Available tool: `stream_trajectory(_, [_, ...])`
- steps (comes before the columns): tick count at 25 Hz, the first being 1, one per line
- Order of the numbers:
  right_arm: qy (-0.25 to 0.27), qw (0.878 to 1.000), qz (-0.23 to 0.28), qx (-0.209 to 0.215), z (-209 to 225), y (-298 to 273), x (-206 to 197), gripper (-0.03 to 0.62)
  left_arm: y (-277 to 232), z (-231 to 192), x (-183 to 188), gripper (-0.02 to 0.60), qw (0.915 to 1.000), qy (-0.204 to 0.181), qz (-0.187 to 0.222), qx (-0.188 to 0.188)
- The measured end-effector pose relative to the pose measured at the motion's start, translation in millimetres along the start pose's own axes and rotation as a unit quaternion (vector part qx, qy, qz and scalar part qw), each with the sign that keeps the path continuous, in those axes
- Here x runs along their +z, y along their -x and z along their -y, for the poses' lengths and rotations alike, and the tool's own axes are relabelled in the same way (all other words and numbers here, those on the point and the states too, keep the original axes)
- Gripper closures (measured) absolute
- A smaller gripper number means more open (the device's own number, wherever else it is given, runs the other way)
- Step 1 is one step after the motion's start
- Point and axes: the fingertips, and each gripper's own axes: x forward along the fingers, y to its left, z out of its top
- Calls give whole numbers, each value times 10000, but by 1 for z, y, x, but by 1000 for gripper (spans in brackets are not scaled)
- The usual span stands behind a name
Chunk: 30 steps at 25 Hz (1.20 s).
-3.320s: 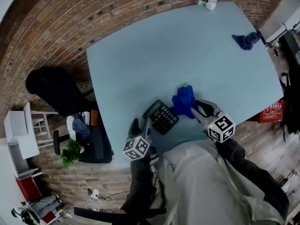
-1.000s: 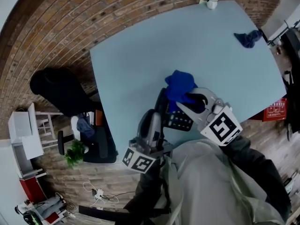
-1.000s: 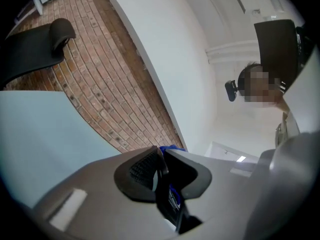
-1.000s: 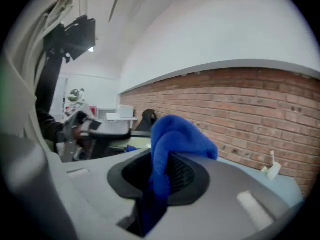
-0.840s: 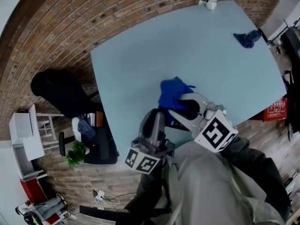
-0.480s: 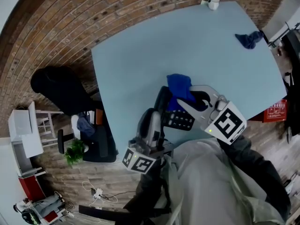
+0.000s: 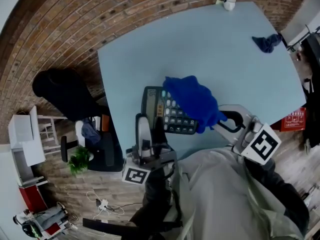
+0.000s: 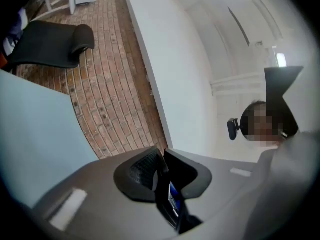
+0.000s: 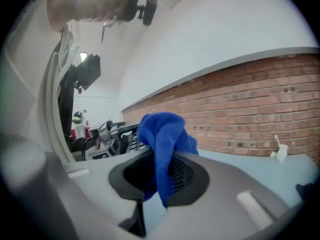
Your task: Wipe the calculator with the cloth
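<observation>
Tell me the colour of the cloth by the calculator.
The cloth is bright blue, clearest in the right gripper view.

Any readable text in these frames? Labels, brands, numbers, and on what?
No text reads clearly.
Calculator keys and display: too small to read.
Red box beside the table: white print, blurred.
Marker cubes: square patterns only, no words.

Pale blue bench [image 7: 150,59] on a brick floor [image 7: 60,29]. White cup [image 7: 229,3] at the bench's far corner, something thin standing in it. Crumpled dark blue rag [image 7: 266,43] lies right of the cup, near the edge.
</observation>
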Motion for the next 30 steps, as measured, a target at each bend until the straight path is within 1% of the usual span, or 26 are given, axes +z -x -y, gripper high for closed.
stream_trajectory(1, [-179, 9995, 238, -135, 10, 6, 4, 534, -1, 2, 0, 529, 9998, 190, 80, -67])
stream_trajectory(2, [-237, 9986, 463, -50, 11, 8, 8, 534, -2, 4, 0, 529, 9994, 318, 120, -114])
stream_trajectory(4, [-194, 9962, 739, 407, -4, 6, 16, 534, -5, 6, -3, 529, 9988, 449, 137, -170])
stream_trajectory(8, [245, 9921, 679, 1024, -39, 3, 16, 528, -3, 4, 1, 529, 9970, 676, 256, -268])
stream_trajectory(12, [193, 9771, 985, 1876, -65, 11, 30, 528, -1, 8, 9, 531, 9917, 1043, 484, -581])
stream_trajectory(14, [301, 9693, 861, 2282, -81, 11, 30, 528, -1, 6, 10, 528, 9883, 1280, 554, -620])
stream_trajectory(16, [604, 9629, 671, 2543, -98, 8, 23, 528, 0, -1, 10, 528, 9856, 1464, 600, -604])
stream_trajectory(17, [749, 9618, 651, 2552, -102, 6, 20, 528, 1, -6, 10, 529, 9834, 1590, 631, -604])
stream_trajectory(19, [845, 9646, 753, 2381, -99, 5, 19, 528, 7, -17, 9, 526, 9764, 1936, 743, -610])
stream_trajectory(21, [628, 9720, 1052, 2004, -79, 6, 29, 528, 16, -26, 10, 528, 9697, 2191, 876, -633])
stream_trajectory(22, [429, 9748, 1283, 1775, -64, 8, 37, 528, 20, -26, 11, 529, 9667, 2281, 904, -721])
stream_trajectory(23, [176, 9753, 1505, 1610, -51, 10, 44, 528, 22, -23, 10, 531, 9629, 2389, 888, -888])
stream_trajectory(24, [-100, 9727, 1678, 1601, -41, 10, 50, 528, 23, -18, 7, 532, 9572, 2541, 840, -1098])
stream_trajectory(25, [-361, 9664, 1803, 1794, -39, 9, 53, 528, 22, -14, 1, 534, 9497, 2744, 792, -1283])
stream_trajectory(26, [-587, 9556, 1912, 2164, -46, 7, 56, 528, 21, -11, -6, 534, 9410, 2984, 773, -1396])
stream_trajectory(28, [-874, 9226, 2135, 3092, -76, 7, 60, 534, 20, -15, -19, 534, 9204, 3533, 882, -1422])
stream_trajectory(29, [-867, 9078, 2167, 3485, -93, 8, 60, 534, 21, -19, -23, 534, 9074, 3826, 1003, -1417])
stream_trajectory(30, [-729, 8990, 2078, 3785, -110, 8, 57, 534, 23, -22, -25, 534, 8943, 4088, 1123, -1431])
